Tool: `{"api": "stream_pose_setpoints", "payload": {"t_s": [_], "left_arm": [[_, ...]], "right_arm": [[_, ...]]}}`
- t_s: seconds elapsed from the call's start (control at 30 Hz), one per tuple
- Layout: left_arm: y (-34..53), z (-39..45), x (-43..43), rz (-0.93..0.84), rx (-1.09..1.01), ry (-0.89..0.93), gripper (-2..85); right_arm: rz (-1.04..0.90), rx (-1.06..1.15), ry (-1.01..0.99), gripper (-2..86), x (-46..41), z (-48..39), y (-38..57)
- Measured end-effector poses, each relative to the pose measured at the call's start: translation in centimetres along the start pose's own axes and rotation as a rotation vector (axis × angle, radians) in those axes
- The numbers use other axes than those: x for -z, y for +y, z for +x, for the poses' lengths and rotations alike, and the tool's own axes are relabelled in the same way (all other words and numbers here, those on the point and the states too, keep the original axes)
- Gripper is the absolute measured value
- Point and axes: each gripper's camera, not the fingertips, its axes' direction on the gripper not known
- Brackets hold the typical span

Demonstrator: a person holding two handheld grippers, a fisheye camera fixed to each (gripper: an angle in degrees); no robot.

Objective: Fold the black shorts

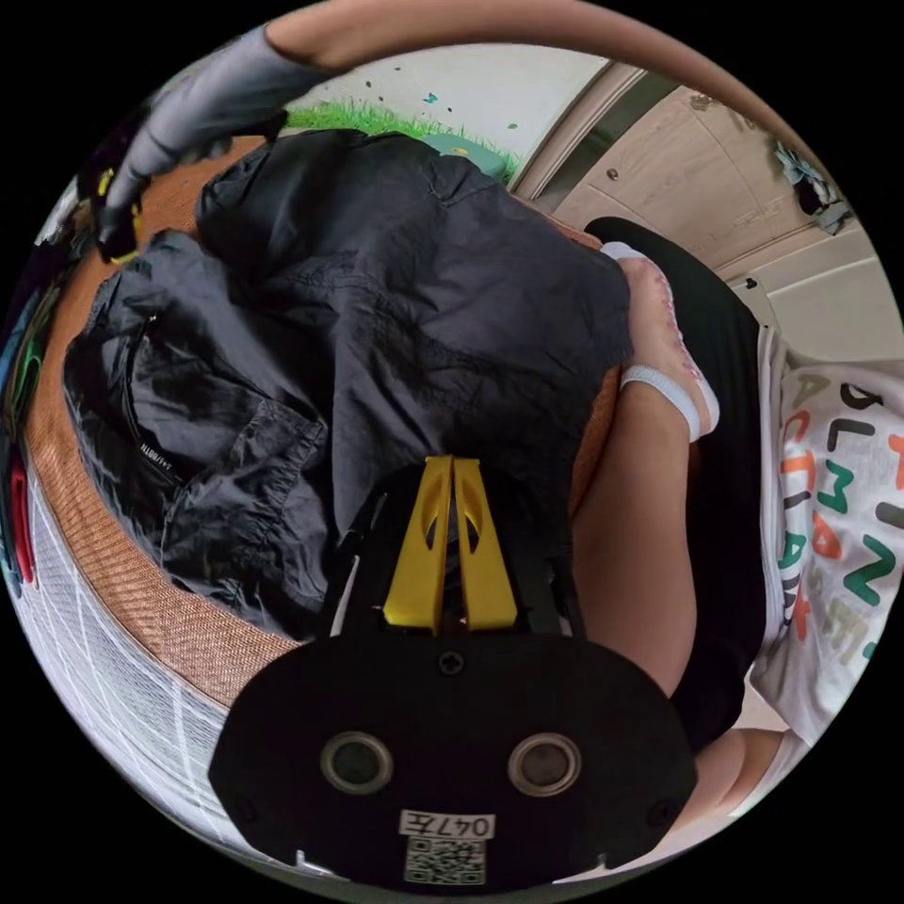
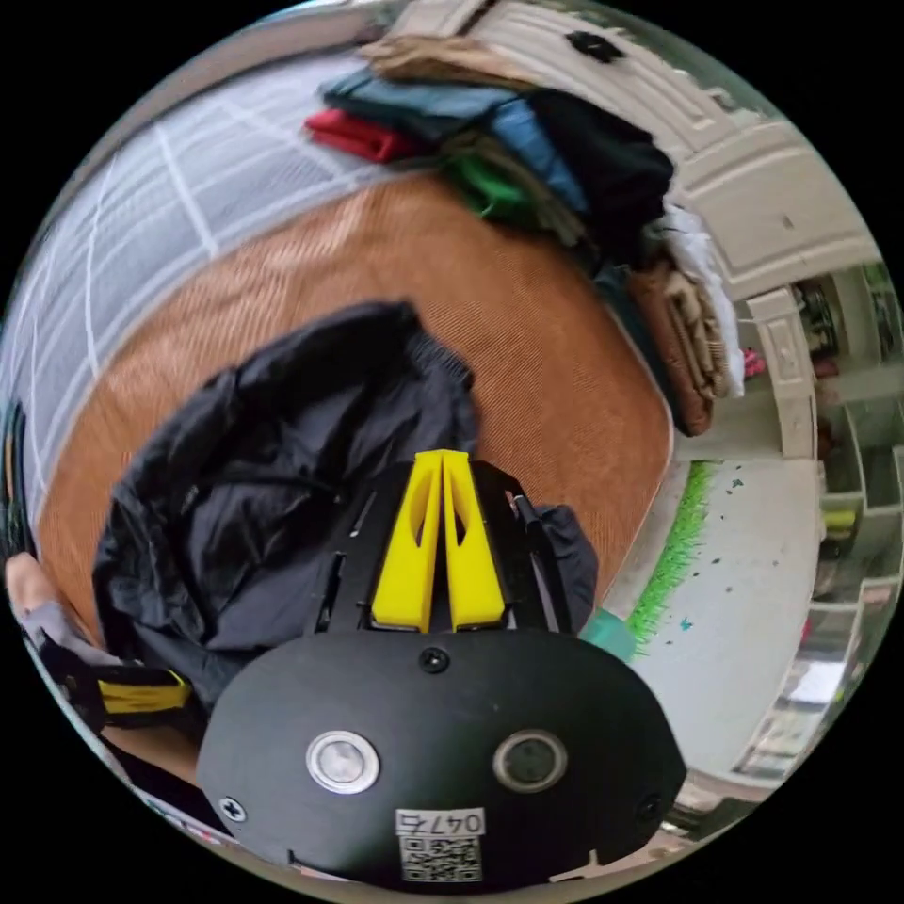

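Black shorts (image 1: 377, 311) lie crumpled on an orange woven mat (image 1: 122, 574), with a gripper at each end of them.

In the left gripper view, the left gripper (image 1: 452, 461) has its yellow jaws pressed together at the shorts' near edge; whether cloth is pinched between them cannot be told. In the right gripper view, the right gripper (image 2: 441, 457) also has its jaws together, over the shorts. Beyond the mat's far edge sits a pile of folded clothes (image 2: 527, 160). A gloved hand (image 1: 207, 94) reaches to the shorts' far corner.
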Motion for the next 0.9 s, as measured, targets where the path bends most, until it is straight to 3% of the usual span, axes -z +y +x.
{"api": "stream_pose_setpoints", "payload": {"t_s": [0.1,0.17,0.2,0.3,0.37,0.43,0.53,0.63,0.7,0.77,0.83,0.9], "left_arm": [[-0.2,-0.3,-0.6,-0.025,-0.025,-0.006,-1.0],[-0.2,-0.8,-1.1,-0.038,-0.036,-0.002,-1.0],[-0.2,-0.9,-1.2,-0.038,-0.037,-0.001,-1.0],[0.6,-1.4,-1.6,-0.026,-0.031,0.004,-1.0],[1.3,-1.8,-1.9,-0.015,-0.033,0.004,-1.0],[1.8,-2.2,-2.1,-0.008,-0.028,0.017,-1.0],[2.6,-2.8,-2.5,-0.008,-0.032,0.029,-1.0],[3.4,-3.2,-2.3,0.015,-0.017,-0.034,-1.0],[3.9,-4.0,-2.3,0.013,-0.003,-0.021,-1.0],[5.1,-4.9,-2.3,0.016,0.008,0.018,-1.0],[6.6,-5.7,-1.4,0.049,0.046,0.006,-1.0],[8.7,-7.2,-0.1,0.121,0.117,0.024,-1.0]], "right_arm": [[0.177,-0.133,-0.178,0.6,3.1,5.1,-1.1],[0.160,-0.053,-0.369,4.4,2.6,6.3,-2.9],[0.135,-0.034,-0.371,5.9,2.2,6.1,-3.3],[-0.003,0.041,-0.273,9.9,-1.6,4.3,-4.7],[-0.112,0.038,-0.263,7.9,-5.4,3.5,-5.3],[-0.085,0.056,-0.220,1.9,-6.1,2.9,-5.3],[0.028,0.077,-0.120,0.2,-4.6,3.0,-6.1],[0.174,-0.138,-0.109,0.0,-2.5,7.2,-6.6],[0.097,-0.166,-0.142,0.7,-4.5,8.5,-7.3],[-0.121,-0.077,-0.050,3.5,-7.6,8.3,-8.1],[-0.032,-0.104,0.014,5.4,-6.4,8.9,-6.7],[0.086,-0.175,-0.052,6.1,-4.5,10.4,-4.2]]}}
